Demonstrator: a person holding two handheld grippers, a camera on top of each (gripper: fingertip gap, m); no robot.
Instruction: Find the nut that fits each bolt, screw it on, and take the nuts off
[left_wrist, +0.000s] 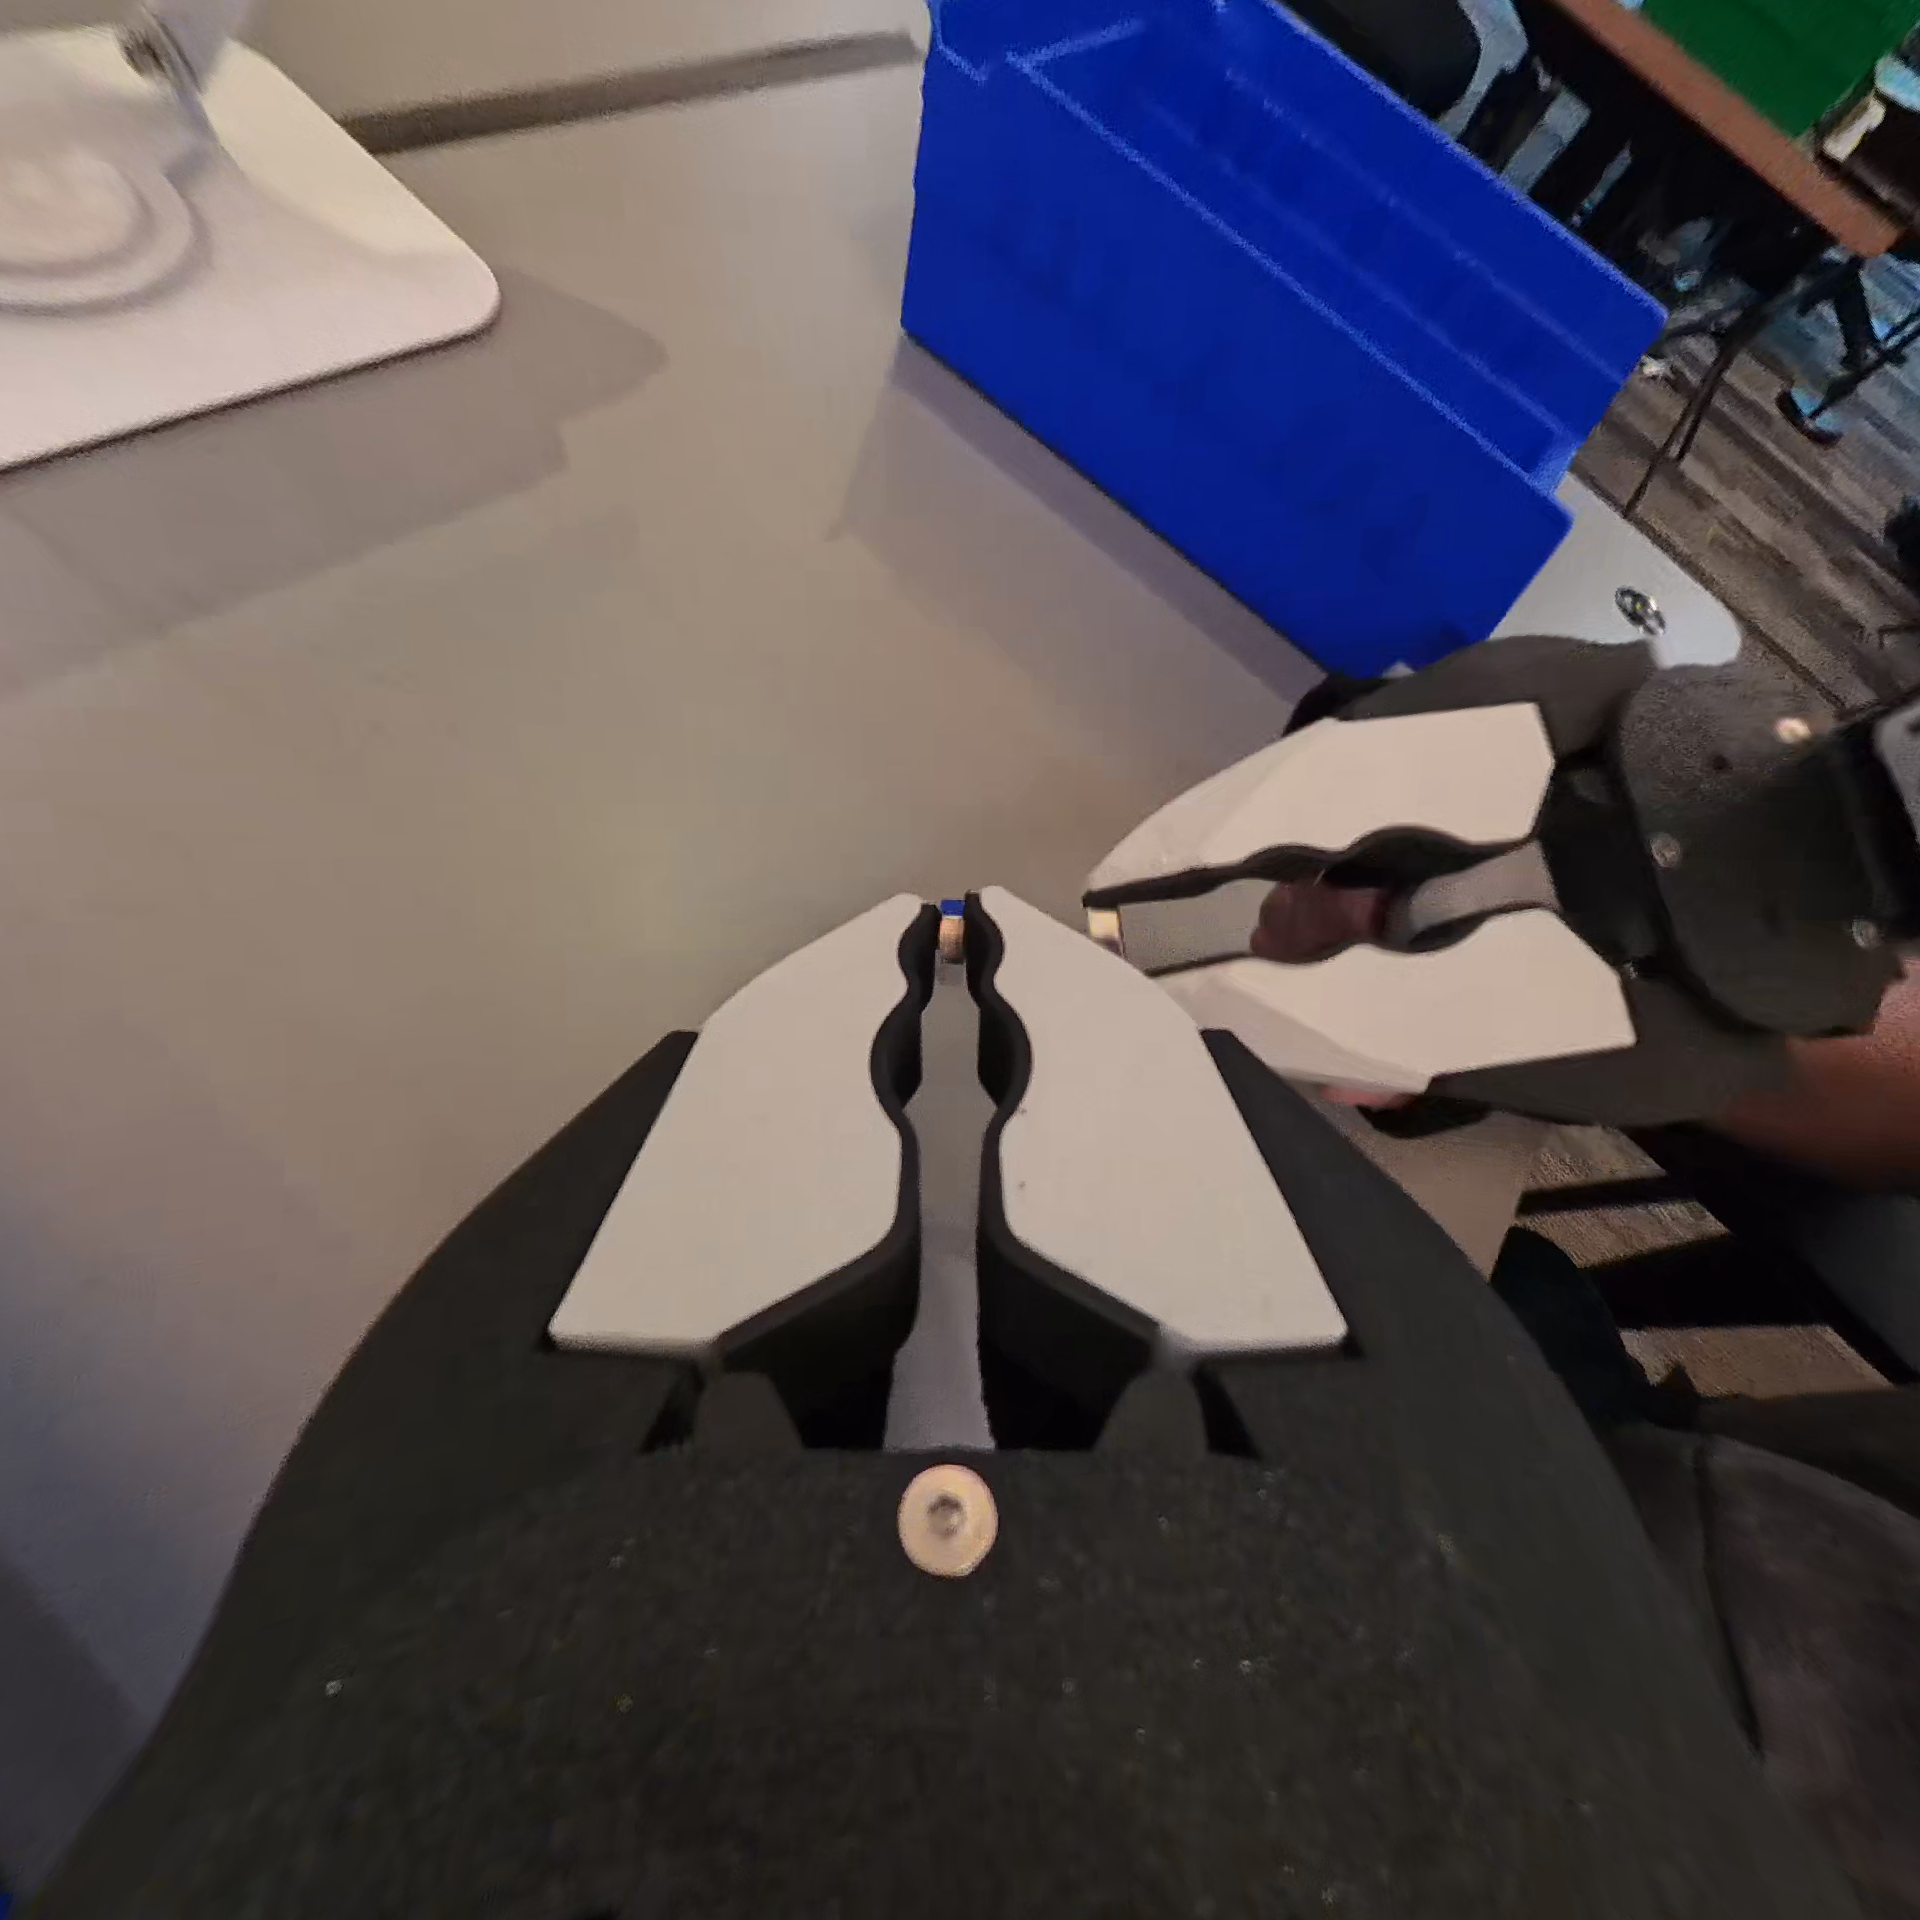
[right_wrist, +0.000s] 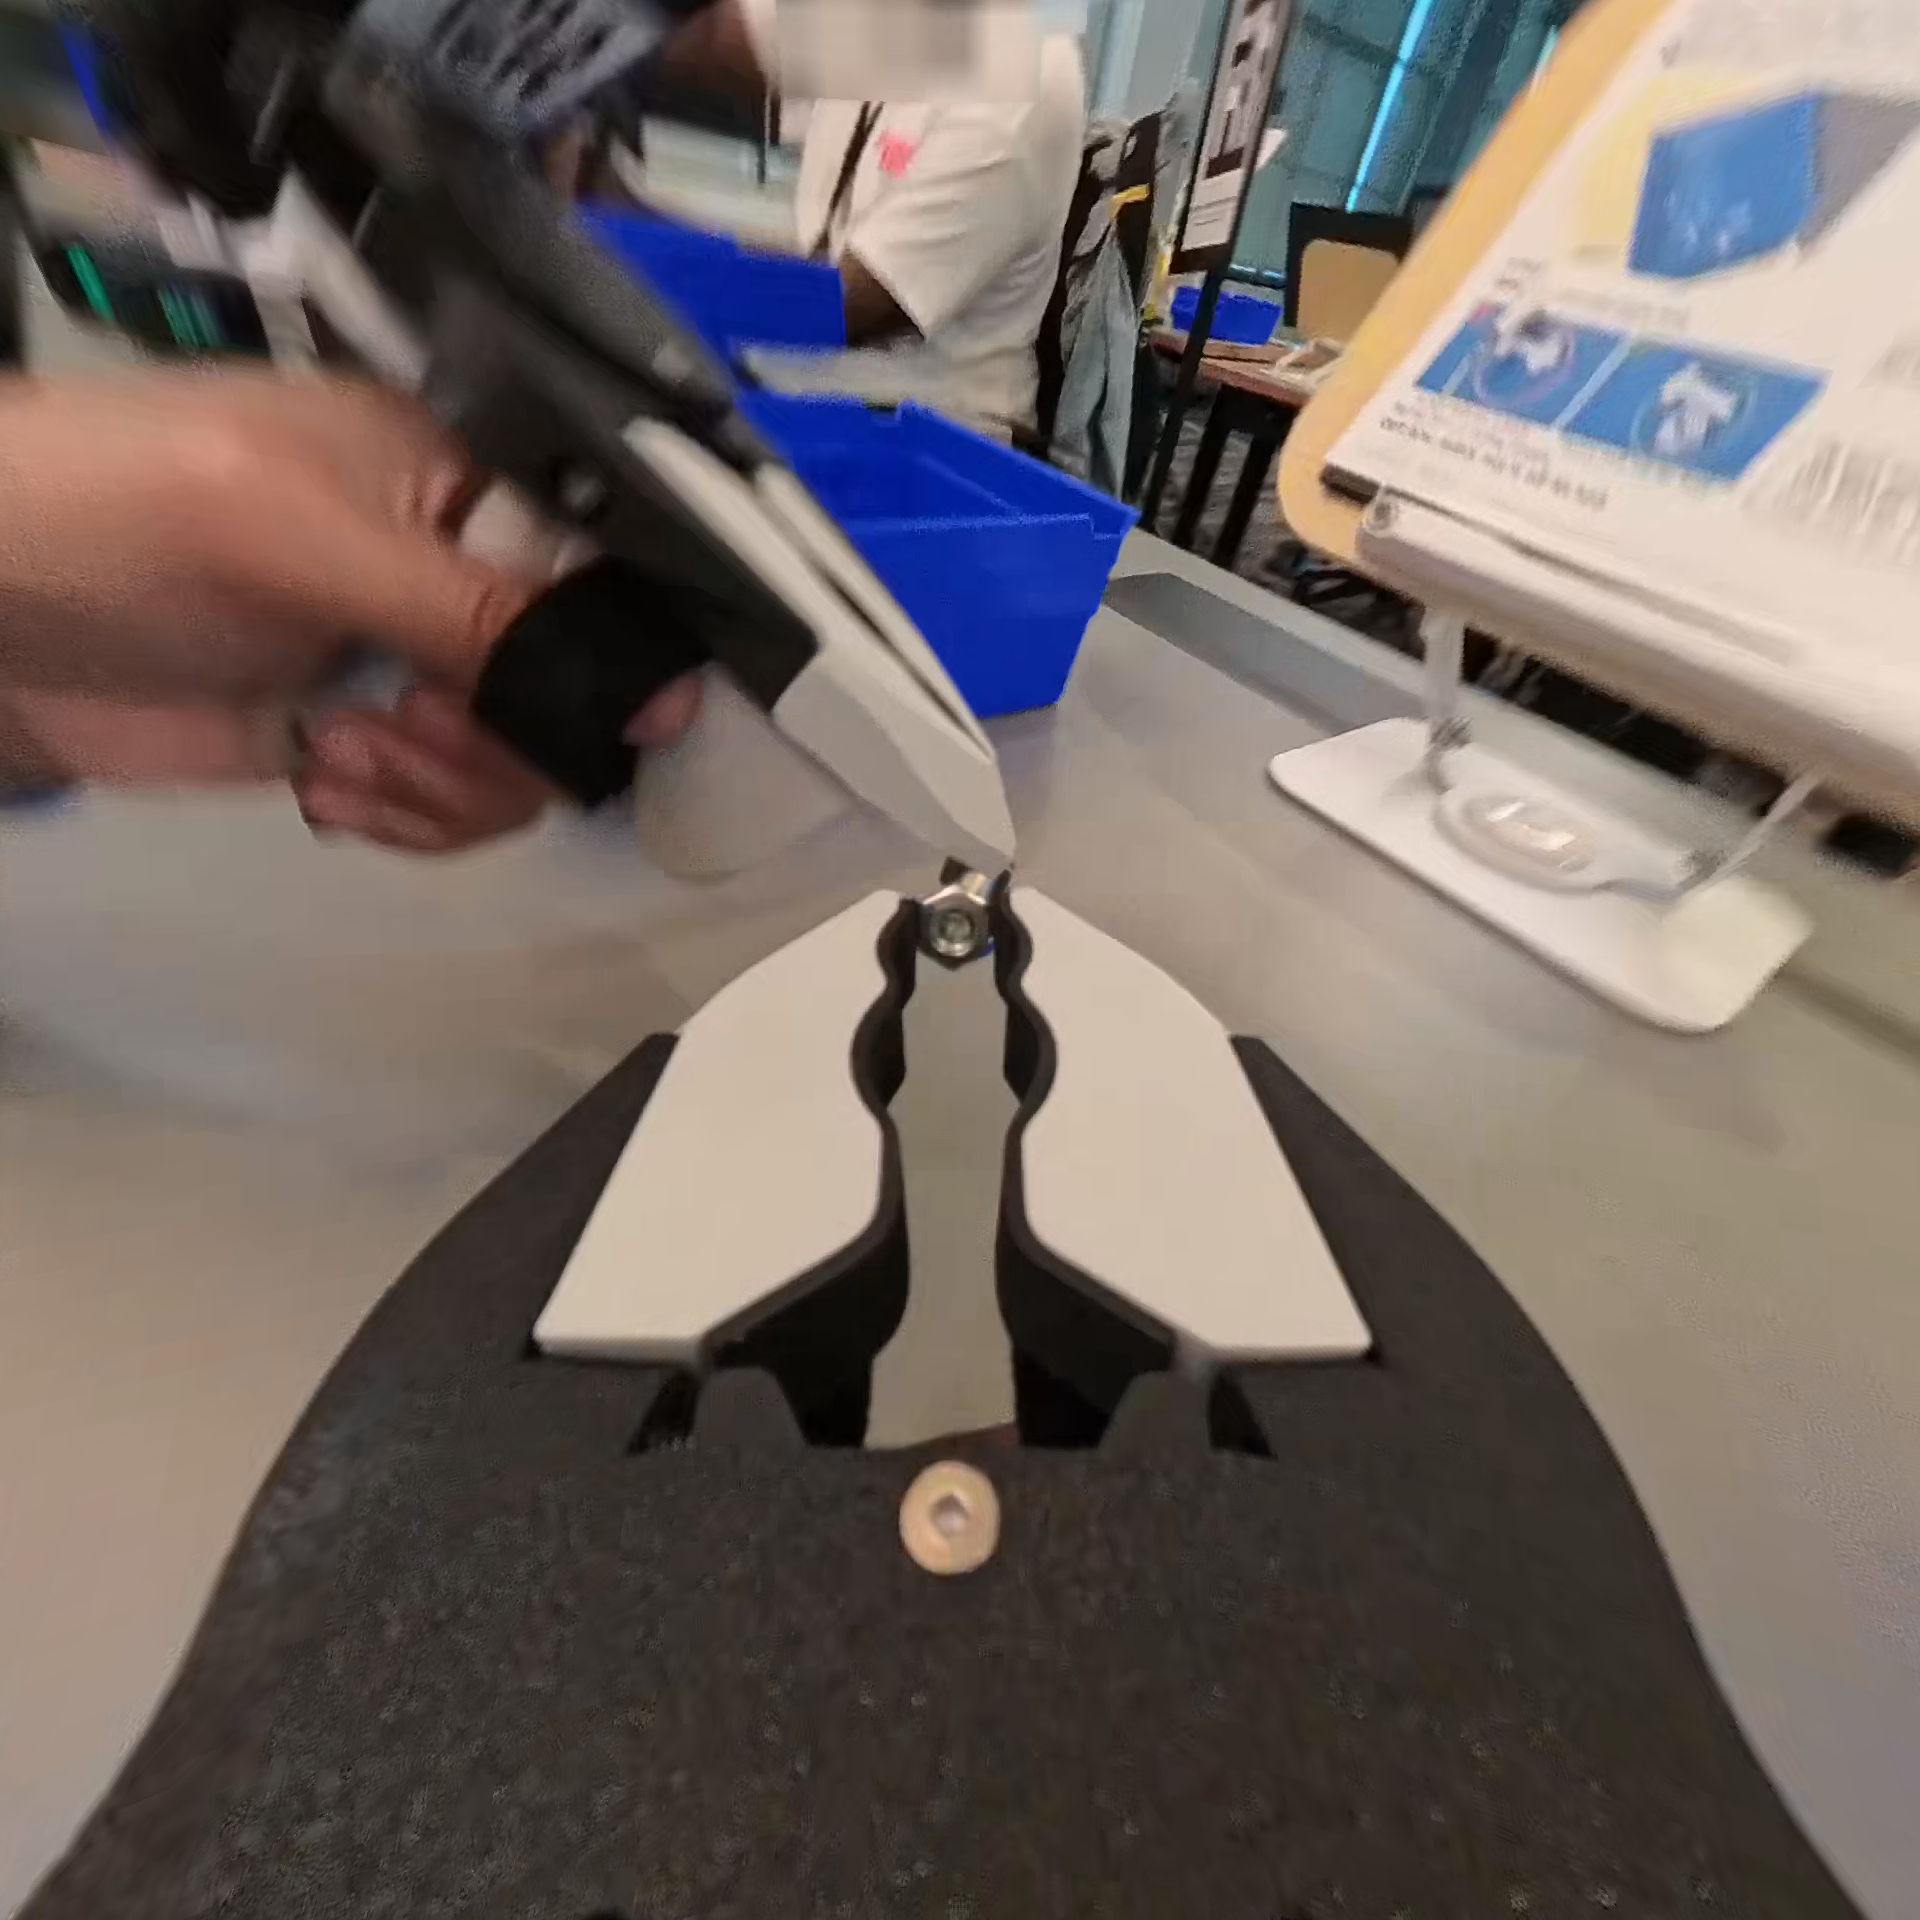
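We count two grippers, one nut, one bolt. The left gripper (left_wrist: 952, 914) has its fingers clamped on a small silver piece — likely the bolt (left_wrist: 950, 932). The right gripper (right_wrist: 954, 914) pinches a hexagonal metal nut (right_wrist: 952, 928), its bore facing the camera — both held above the smooth grey worktop (left_wrist: 520, 727), near one blue plastic bin (left_wrist: 1247, 312).

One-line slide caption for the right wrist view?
Right gripper grips a nut while the left gripper meets it above the grey table.
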